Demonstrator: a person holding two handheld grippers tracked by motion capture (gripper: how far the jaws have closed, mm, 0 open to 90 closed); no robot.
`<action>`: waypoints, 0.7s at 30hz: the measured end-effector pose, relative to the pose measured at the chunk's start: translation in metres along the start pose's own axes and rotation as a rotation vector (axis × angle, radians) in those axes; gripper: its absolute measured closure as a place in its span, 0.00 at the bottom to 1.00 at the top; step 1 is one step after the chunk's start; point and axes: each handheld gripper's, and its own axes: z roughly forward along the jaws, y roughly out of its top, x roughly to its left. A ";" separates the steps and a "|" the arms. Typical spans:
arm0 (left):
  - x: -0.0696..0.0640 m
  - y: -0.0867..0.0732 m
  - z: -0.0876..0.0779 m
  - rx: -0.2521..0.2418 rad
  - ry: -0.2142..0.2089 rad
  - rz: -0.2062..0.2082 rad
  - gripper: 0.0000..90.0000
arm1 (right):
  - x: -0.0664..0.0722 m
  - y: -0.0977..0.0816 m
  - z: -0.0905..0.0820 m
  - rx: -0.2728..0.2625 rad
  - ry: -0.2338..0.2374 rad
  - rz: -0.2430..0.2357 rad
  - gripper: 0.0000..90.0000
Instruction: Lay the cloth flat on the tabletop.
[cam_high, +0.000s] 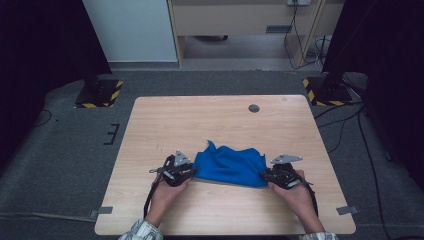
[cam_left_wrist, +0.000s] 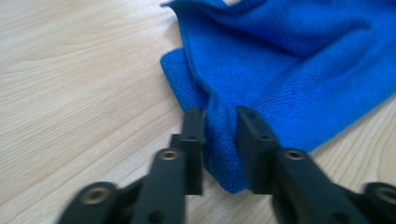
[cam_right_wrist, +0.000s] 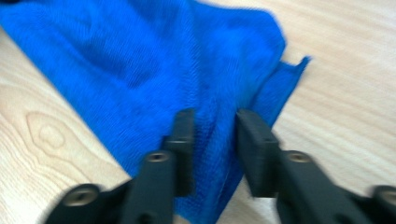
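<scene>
The blue cloth (cam_high: 230, 167) lies bunched on the table (cam_high: 165, 120) between the 2 grippers. The left gripper (cam_left_wrist: 219, 135) and right gripper (cam_right_wrist: 212, 140) each straddle a corner fold, jaws part open, pads seemingly not pressing. Lifting now would likely let either corner slip out, dropping the cloth askew.

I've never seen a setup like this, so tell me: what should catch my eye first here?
A bright blue cloth lies rumpled on the near half of a pale wooden table. A person's hands hold a black claw at each end of it: the left claw has a fold of cloth between its jaws, and so does the right claw. Behind the table, black curtains flank a dim grey floor.
</scene>
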 end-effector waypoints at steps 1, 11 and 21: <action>0.001 0.001 -0.002 -0.021 0.004 -0.010 0.68 | -0.001 0.001 -0.002 -0.014 -0.003 0.007 0.63; 0.003 0.012 0.016 -0.061 -0.013 0.068 0.60 | -0.006 0.023 0.015 -0.112 -0.017 -0.031 0.52; 0.004 0.008 0.031 0.029 -0.013 0.094 0.75 | -0.001 0.023 0.028 -0.021 -0.018 -0.097 0.95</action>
